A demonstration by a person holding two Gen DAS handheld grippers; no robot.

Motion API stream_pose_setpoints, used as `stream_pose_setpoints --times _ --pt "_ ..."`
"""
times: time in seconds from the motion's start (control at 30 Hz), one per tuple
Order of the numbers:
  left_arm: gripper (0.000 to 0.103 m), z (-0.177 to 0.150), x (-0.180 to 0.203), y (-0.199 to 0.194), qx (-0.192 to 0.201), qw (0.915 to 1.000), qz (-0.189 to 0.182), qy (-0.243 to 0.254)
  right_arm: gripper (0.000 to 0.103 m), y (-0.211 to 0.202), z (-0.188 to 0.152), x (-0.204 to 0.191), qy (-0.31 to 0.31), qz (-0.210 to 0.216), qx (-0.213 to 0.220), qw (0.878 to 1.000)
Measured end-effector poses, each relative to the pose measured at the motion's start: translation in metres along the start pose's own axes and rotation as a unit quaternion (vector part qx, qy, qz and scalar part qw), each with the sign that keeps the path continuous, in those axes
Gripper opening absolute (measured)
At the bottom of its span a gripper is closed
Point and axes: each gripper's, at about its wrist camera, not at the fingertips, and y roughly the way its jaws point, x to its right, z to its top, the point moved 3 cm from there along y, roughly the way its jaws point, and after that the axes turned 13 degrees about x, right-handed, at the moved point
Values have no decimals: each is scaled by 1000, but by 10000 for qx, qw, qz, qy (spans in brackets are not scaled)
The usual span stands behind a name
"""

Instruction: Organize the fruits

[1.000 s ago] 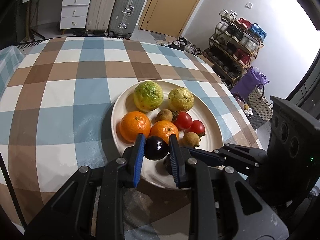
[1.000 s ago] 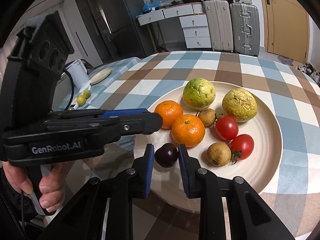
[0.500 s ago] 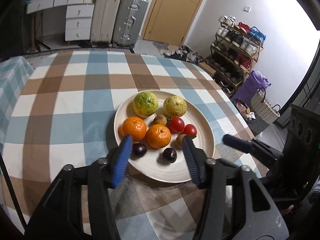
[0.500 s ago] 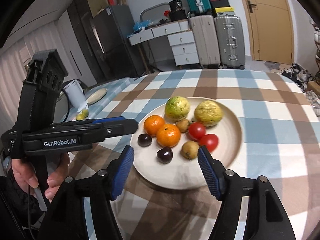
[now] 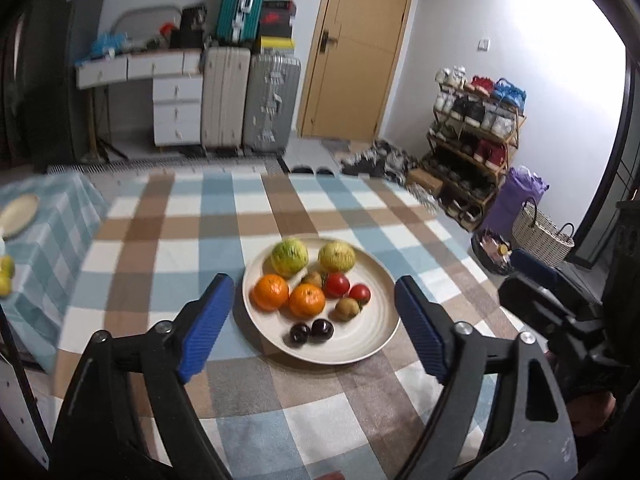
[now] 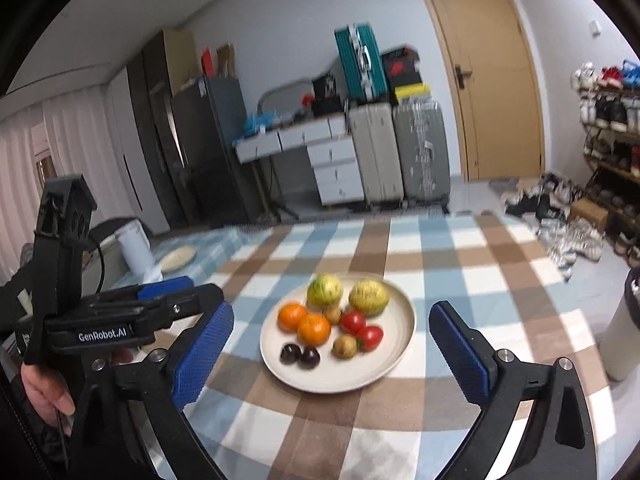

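A cream plate (image 5: pixel 376 344) (image 6: pixel 340 376) sits on the checked tablecloth and holds the fruit: two yellow-green round fruits (image 5: pixel 289 257), two oranges (image 5: pixel 307 300), two tomatoes (image 5: pixel 337 284), two small brown fruits (image 5: pixel 346 308) and two dark plums (image 5: pixel 311 331) (image 6: pixel 300 355) side by side at its near edge. My left gripper (image 5: pixel 314 320) is open and empty, held back above the plate. My right gripper (image 6: pixel 332 344) is open and empty, also held back from the plate.
The checked table (image 5: pixel 240 240) stretches behind the plate. A side table at the left carries a small plate (image 5: pixel 16 216) and lemons (image 5: pixel 6 276). Suitcases (image 5: pixel 248 100), a door and a shoe rack (image 5: pixel 476 136) stand beyond. A white cylinder (image 6: pixel 620 340) stands at the right.
Both grippers let go of the two plums, opened wide and drew back and up. The plums now lie together on the plate.
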Motion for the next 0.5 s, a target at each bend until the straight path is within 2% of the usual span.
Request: stream_pose_setpoints --times 0.07,0.2,0.33,0.5 --pt "84 7 6 -16 197 9997 73 105 103 -14 8 -3 -43 -57 264 9996" --pt "102 15 13 -45 549 9980 263 184 103 -34 19 -9 -126 -150 627 9978" --pt "102 20 17 -76 990 9939 408 260 103 -57 28 -16 -243 -214 1025 9942" --pt "102 24 15 -110 1410 9867 755 306 103 -74 32 -23 -469 -335 1272 9902"
